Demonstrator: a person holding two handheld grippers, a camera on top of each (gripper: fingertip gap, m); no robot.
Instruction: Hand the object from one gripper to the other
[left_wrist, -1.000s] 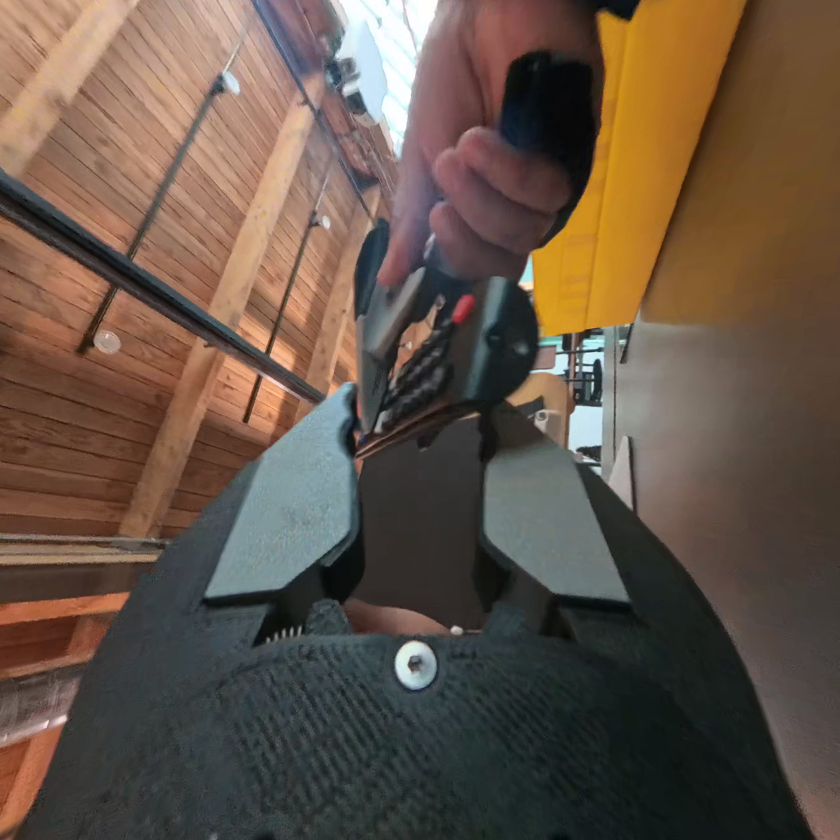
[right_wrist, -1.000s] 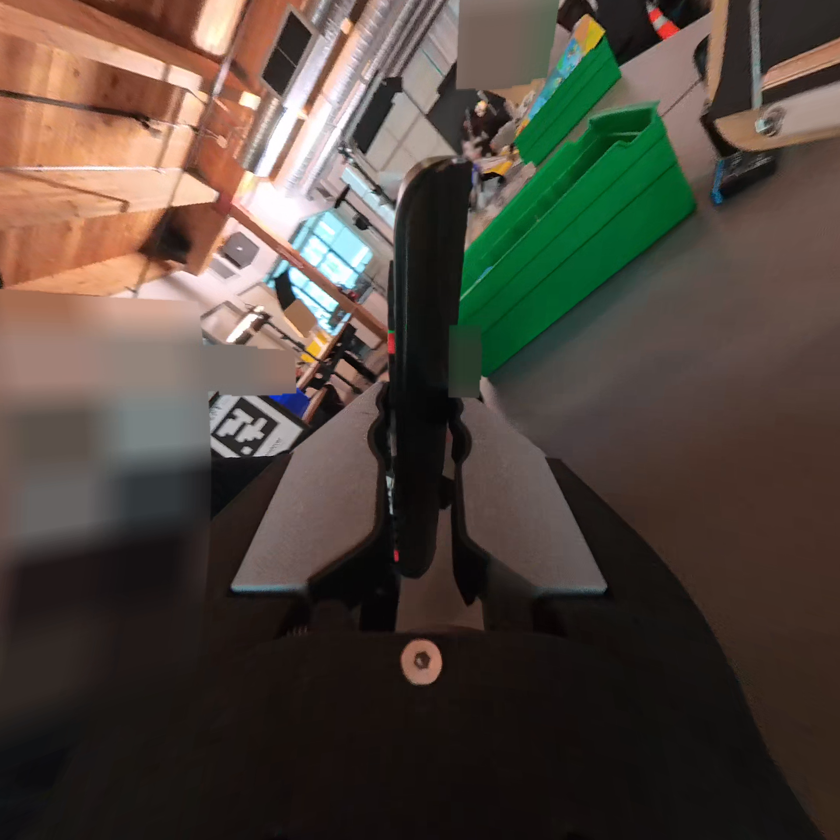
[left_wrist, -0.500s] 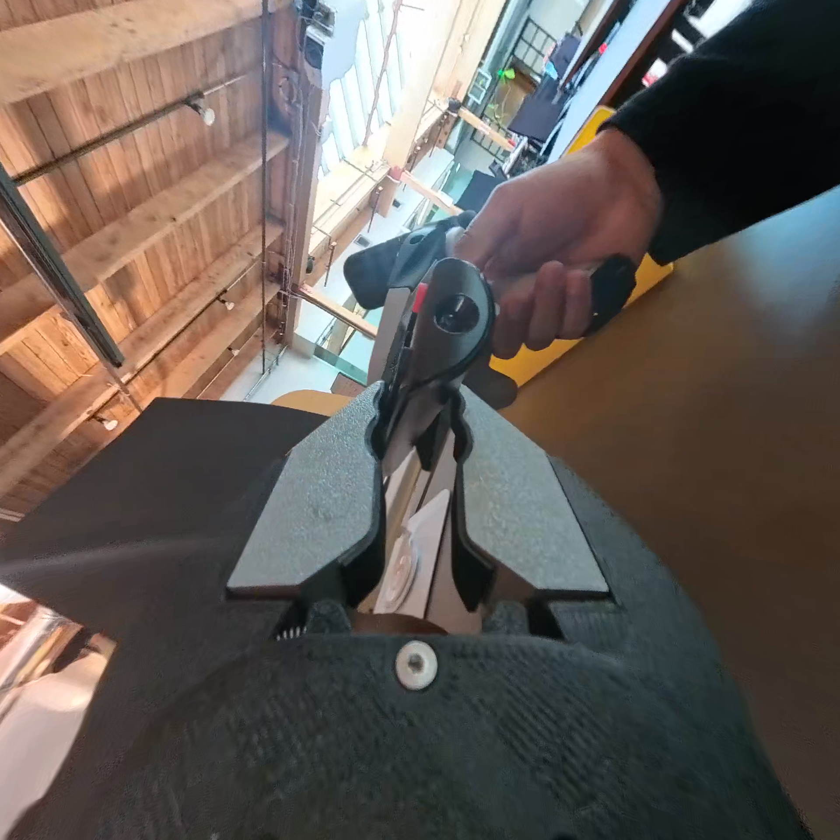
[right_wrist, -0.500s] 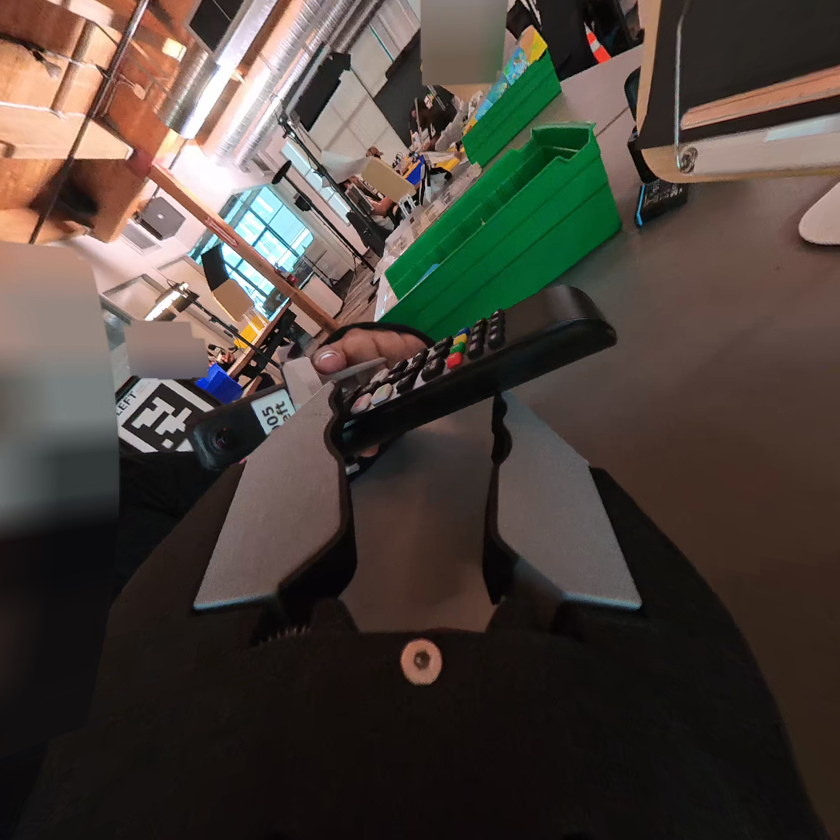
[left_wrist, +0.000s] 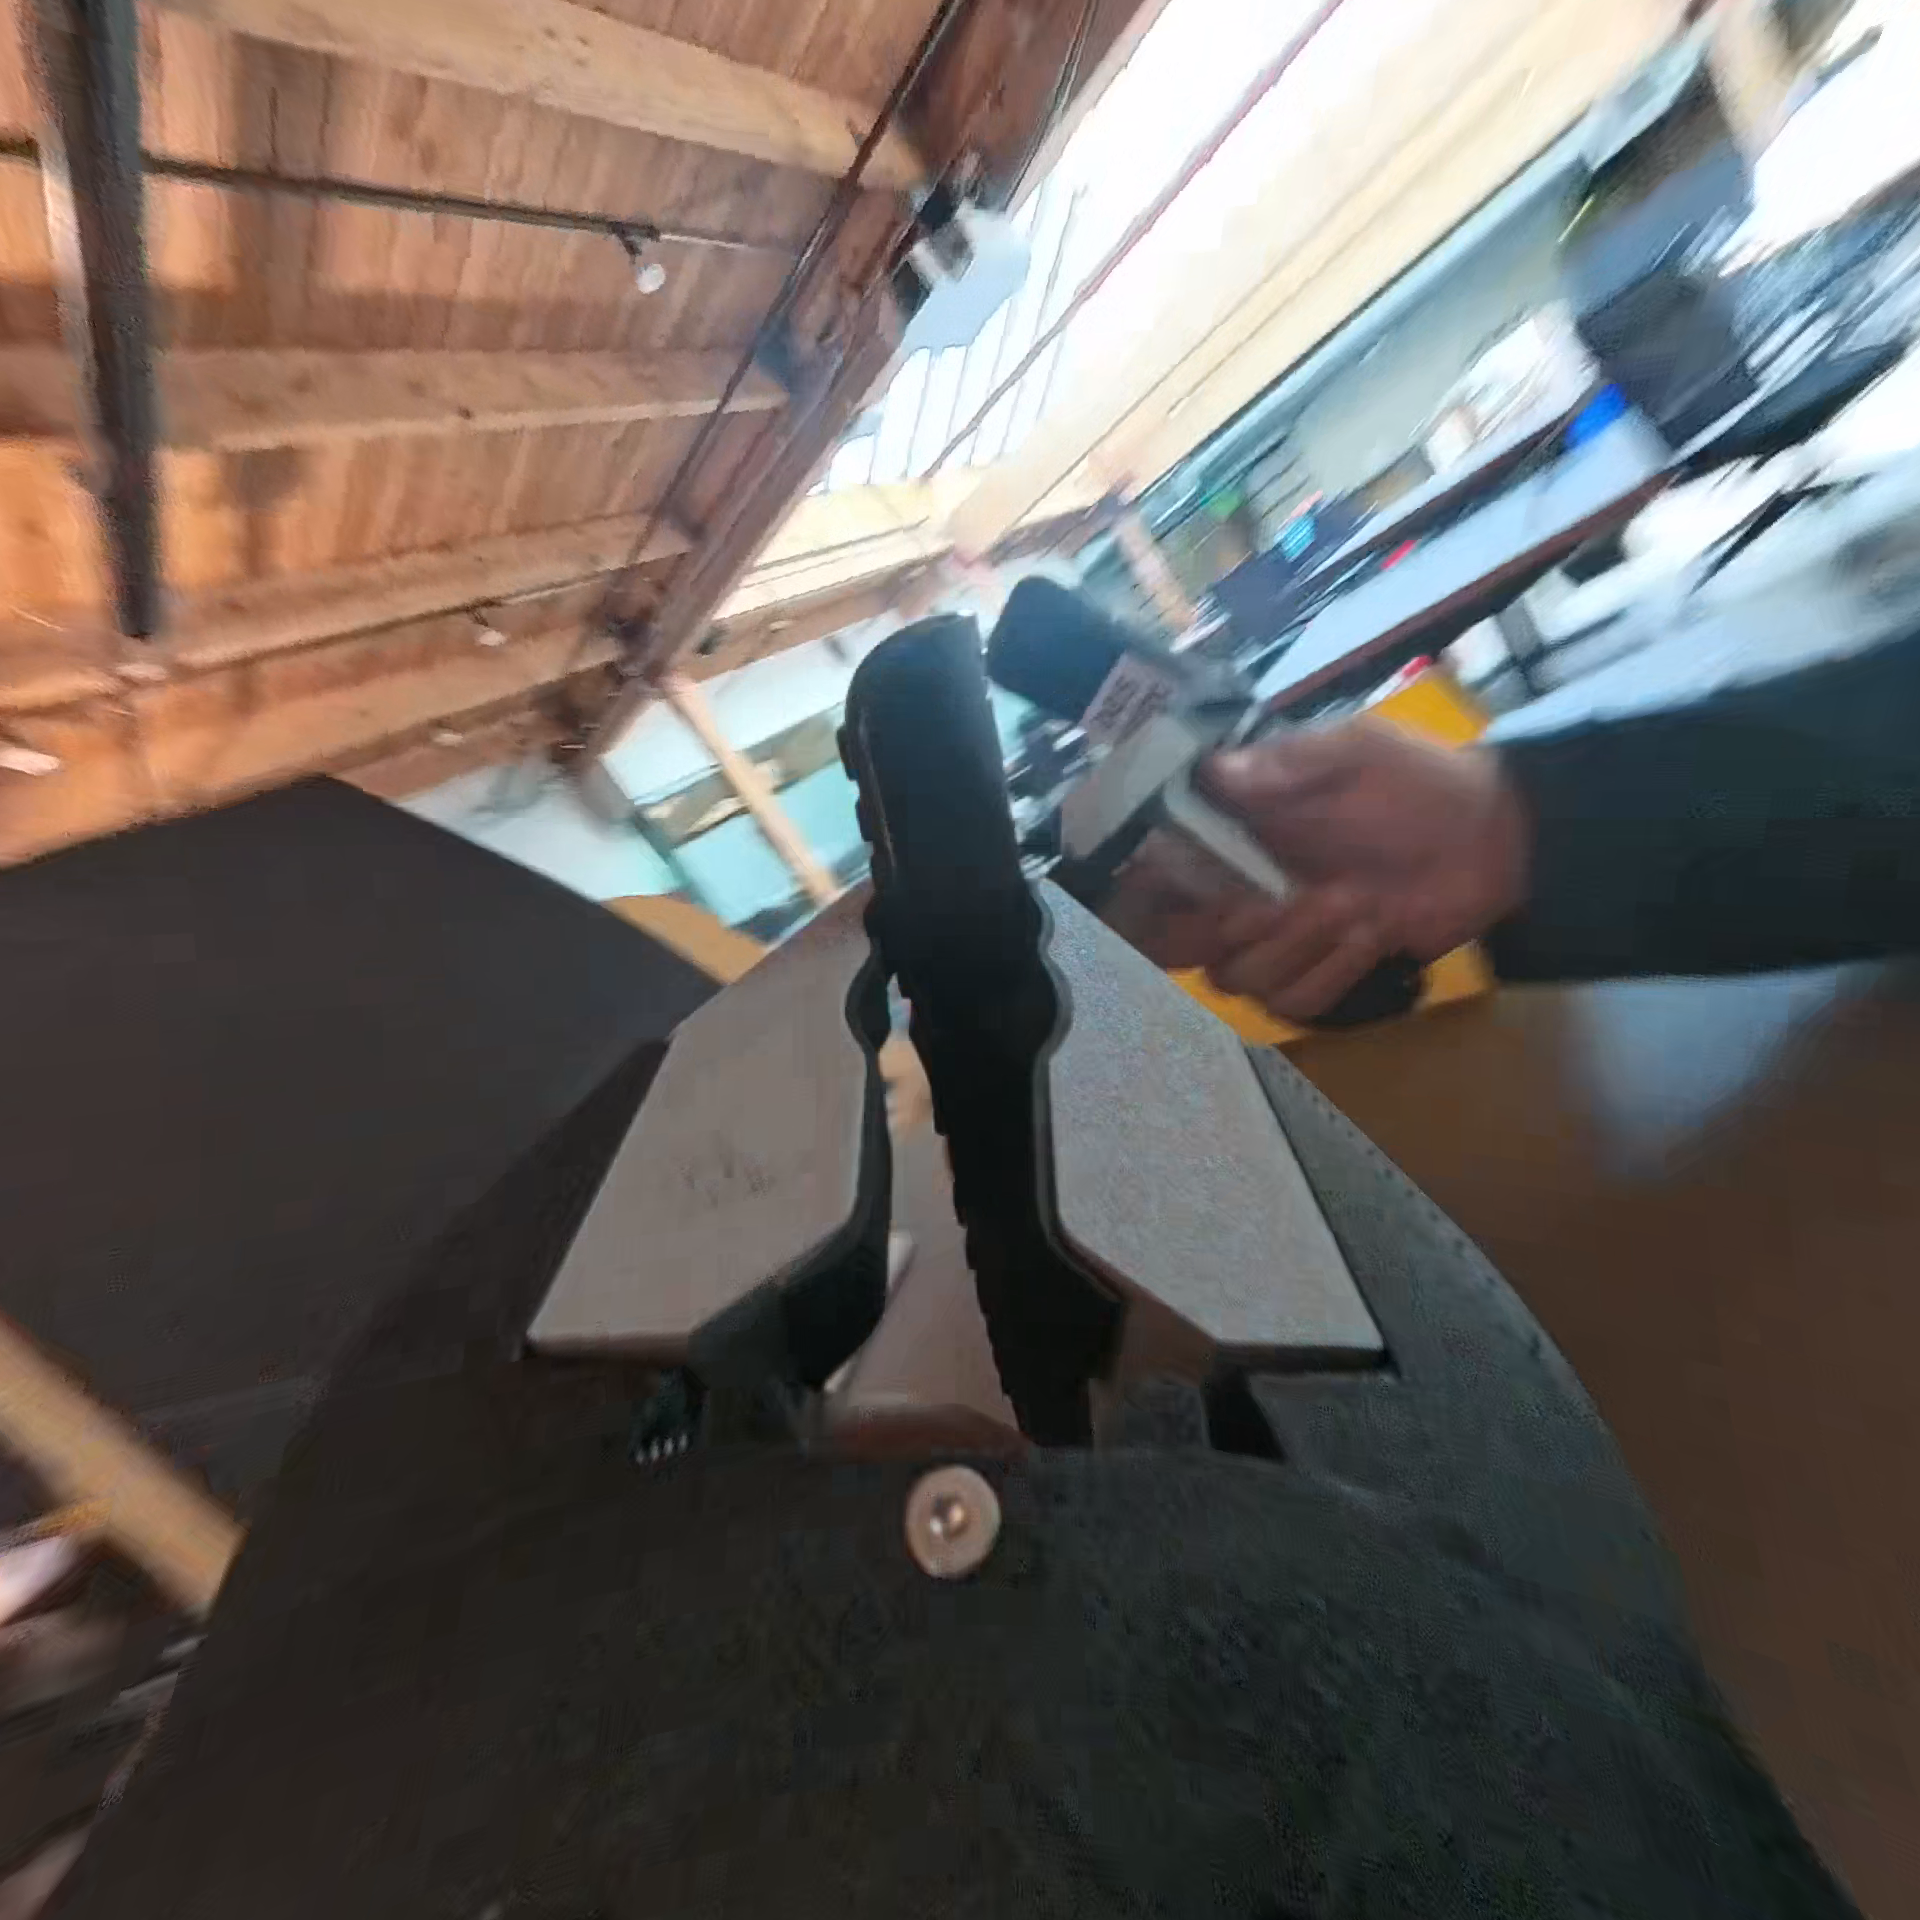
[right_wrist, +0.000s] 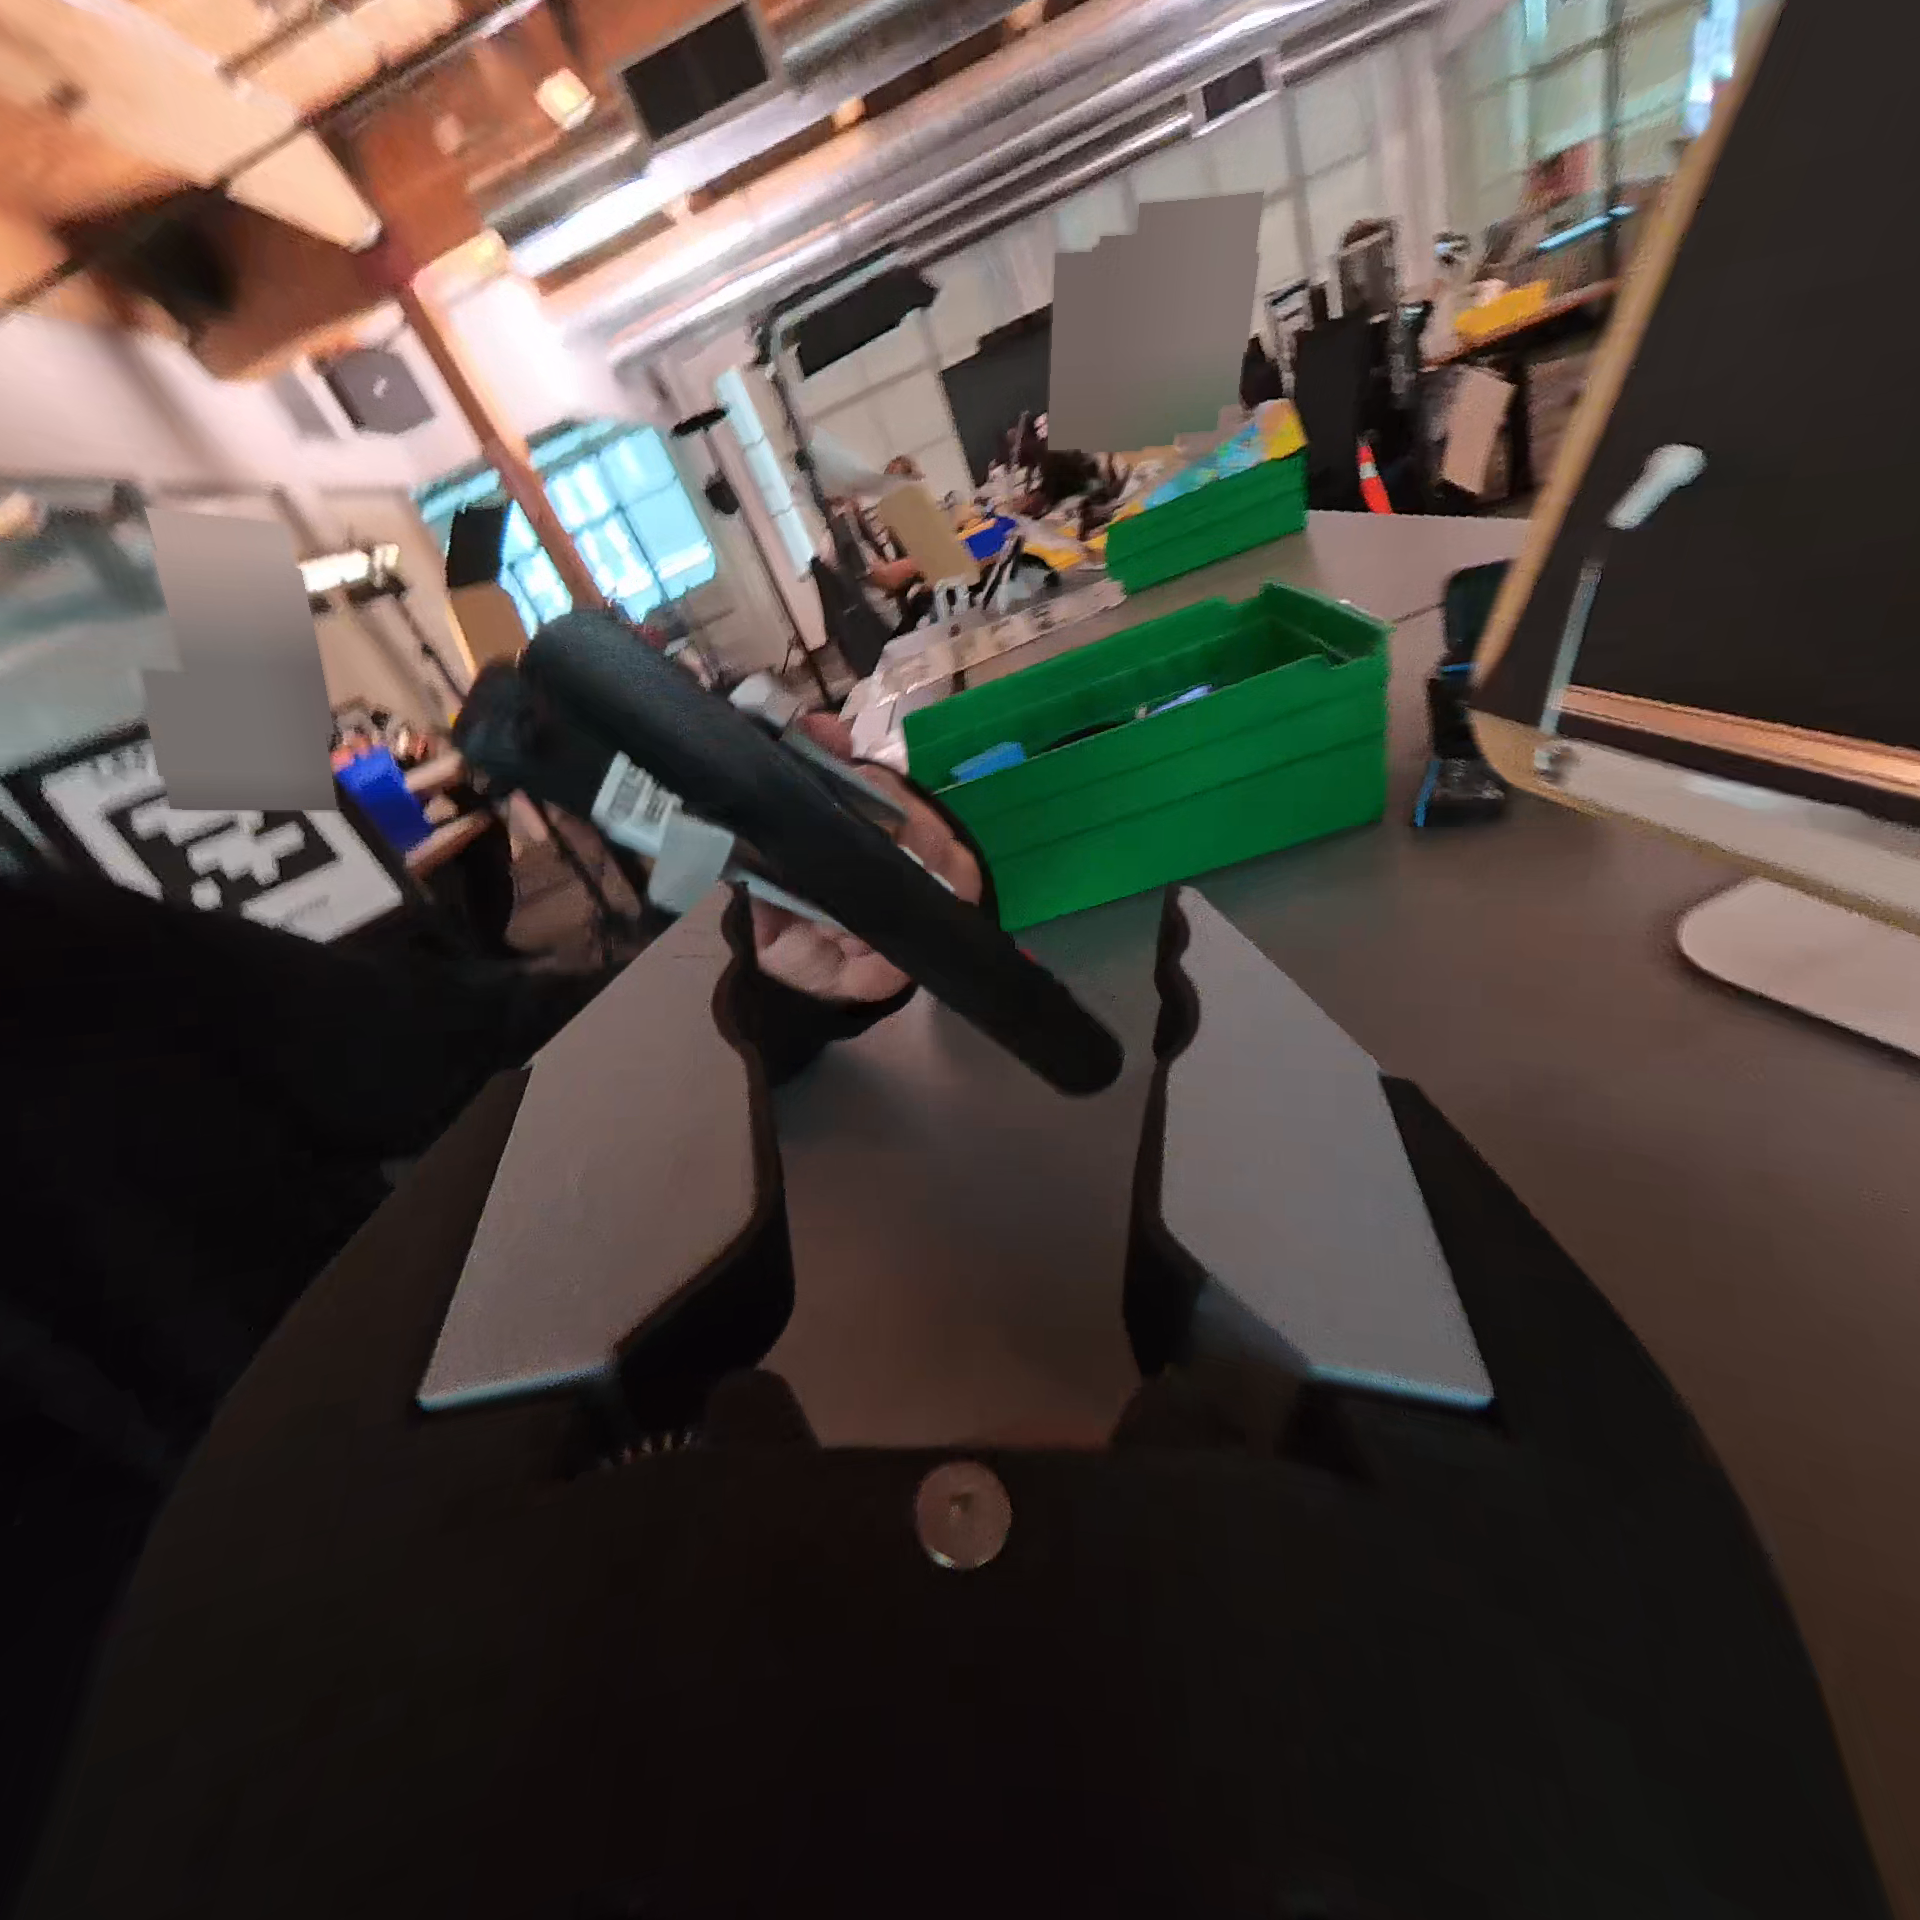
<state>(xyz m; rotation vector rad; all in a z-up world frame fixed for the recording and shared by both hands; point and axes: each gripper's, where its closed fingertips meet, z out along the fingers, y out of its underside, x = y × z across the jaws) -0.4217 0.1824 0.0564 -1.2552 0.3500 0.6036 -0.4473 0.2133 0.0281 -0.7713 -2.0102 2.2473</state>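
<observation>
The object is a black remote control (left_wrist: 940, 894). My left gripper (left_wrist: 956, 987) is shut on it, and it stands edge-on between the fingers and sticks out past the tips. My right gripper (right_wrist: 956, 956) is open and empty. In the right wrist view the remote (right_wrist: 831, 862) slants from upper left to lower right. The left gripper's grey fingers (right_wrist: 675, 842) and a hand (right_wrist: 842, 961) hold it, and its free end hangs between my right fingertips without touching them. In the left wrist view a hand (left_wrist: 1371, 862) holds the right gripper (left_wrist: 1132, 717) just behind the remote.
A green bin (right_wrist: 1195, 790) stands on the grey table (right_wrist: 1507, 1195) ahead, with a second green bin (right_wrist: 1205, 530) farther back. A dark panel (right_wrist: 1766, 416) and a white stand base (right_wrist: 1808, 956) are on the right. A yellow bin (left_wrist: 1444, 717) sits on the brown table (left_wrist: 1610, 1299).
A second ago the right gripper held the remote. The left gripper closed on it, the right opened and let go. The grippers have since drawn apart, and the remote stays in the left.
</observation>
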